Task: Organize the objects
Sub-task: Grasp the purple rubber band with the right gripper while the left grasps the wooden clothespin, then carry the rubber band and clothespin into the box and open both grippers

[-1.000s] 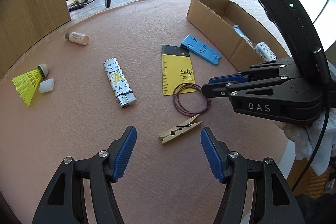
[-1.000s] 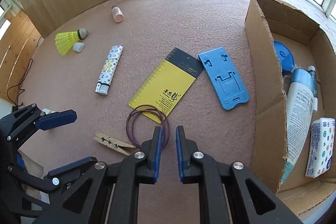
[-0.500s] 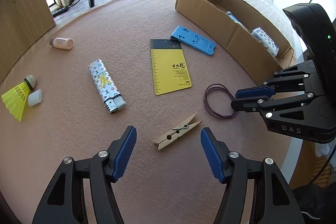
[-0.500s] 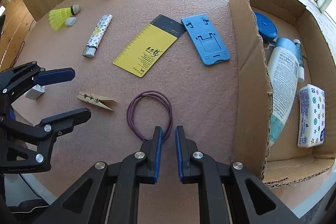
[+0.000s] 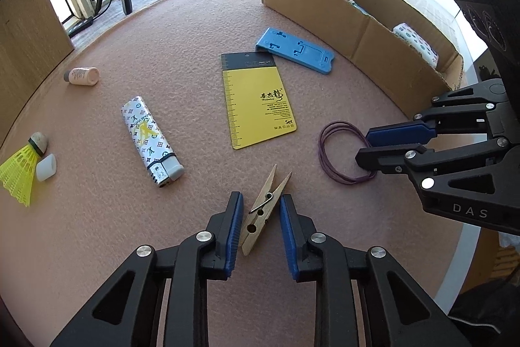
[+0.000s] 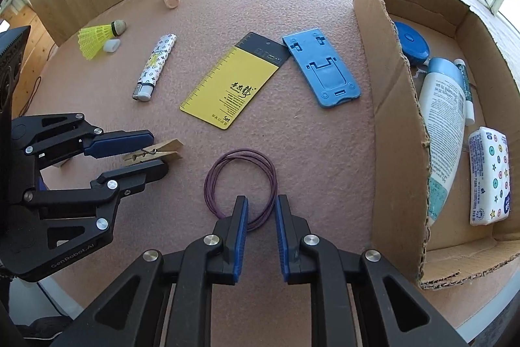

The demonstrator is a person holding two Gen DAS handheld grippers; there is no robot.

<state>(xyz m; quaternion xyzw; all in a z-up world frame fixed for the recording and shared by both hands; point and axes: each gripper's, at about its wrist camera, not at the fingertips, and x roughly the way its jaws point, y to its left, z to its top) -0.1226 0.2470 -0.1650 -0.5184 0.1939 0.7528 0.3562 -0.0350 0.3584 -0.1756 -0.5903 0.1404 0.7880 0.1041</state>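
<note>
A wooden clothespin (image 5: 263, 210) lies flat on the pink mat, tilted, between the blue pads of my left gripper (image 5: 261, 196). Its jaws are closing around the pin, and thin slivers of mat still show on both sides. The right wrist view shows the same gripper (image 6: 158, 152) straddling the clothespin (image 6: 169, 150). A purple rubber band loop (image 6: 242, 152) lies in front of my right gripper (image 6: 261, 198). Its jaws are opening a little, with the loop's near strands on the mat between them, unpressed. In the left wrist view that gripper (image 5: 363, 146) sits at the rubber band's (image 5: 320, 148) right edge.
A yellow ruler card (image 5: 256, 106), a blue phone stand (image 5: 295, 51), a patterned lighter (image 5: 148, 139), a small bottle (image 5: 83, 75) and a yellow shuttlecock (image 5: 19, 168) lie on the mat. The cardboard box (image 6: 390, 119) at right holds a lotion bottle (image 6: 445, 126) and a tissue pack (image 6: 490, 174).
My left gripper has sunk over the clothespin and its jaws have narrowed around it. The rubber band has been dragged off the yellow card, and the right jaws have parted slightly.
</note>
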